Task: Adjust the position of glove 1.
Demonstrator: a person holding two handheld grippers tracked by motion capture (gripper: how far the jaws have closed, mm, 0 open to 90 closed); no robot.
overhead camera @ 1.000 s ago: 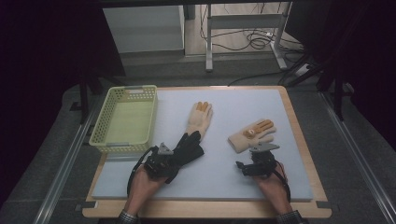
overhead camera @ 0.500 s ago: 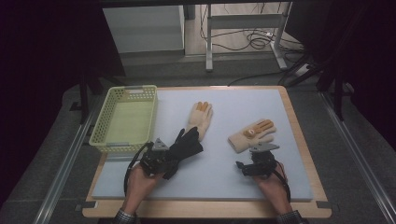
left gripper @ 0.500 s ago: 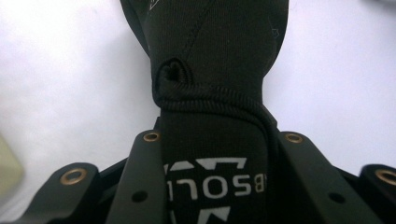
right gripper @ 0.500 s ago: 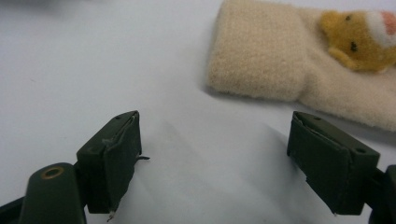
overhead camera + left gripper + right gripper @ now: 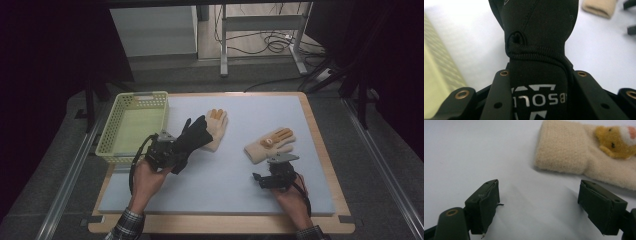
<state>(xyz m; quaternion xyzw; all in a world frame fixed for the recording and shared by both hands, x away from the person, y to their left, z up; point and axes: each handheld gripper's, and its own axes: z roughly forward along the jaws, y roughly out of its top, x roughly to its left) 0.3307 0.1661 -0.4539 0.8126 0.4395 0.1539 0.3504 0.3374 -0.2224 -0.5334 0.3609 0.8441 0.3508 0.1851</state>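
Nearest the person, the right gripper (image 5: 276,176) rests low on the pale blue tabletop (image 5: 240,200) with its fingers (image 5: 484,205) spread apart and nothing between them. Just beyond those fingers lies a cream knitted glove with a small orange bear patch (image 5: 270,144), flat and untouched, its cuff (image 5: 564,152) closest to them. To the left, the left gripper (image 5: 165,151) has its fingers (image 5: 499,100) clamped on the cuff of a black fabric glove with white lettering (image 5: 539,50), held clear above the tabletop. Past the black glove's tips lies a second cream glove with orange fingertips (image 5: 216,129), partly overlapped by it in the high view. Left of these fingers stands a pale yellow-green plastic basket (image 5: 117,131).
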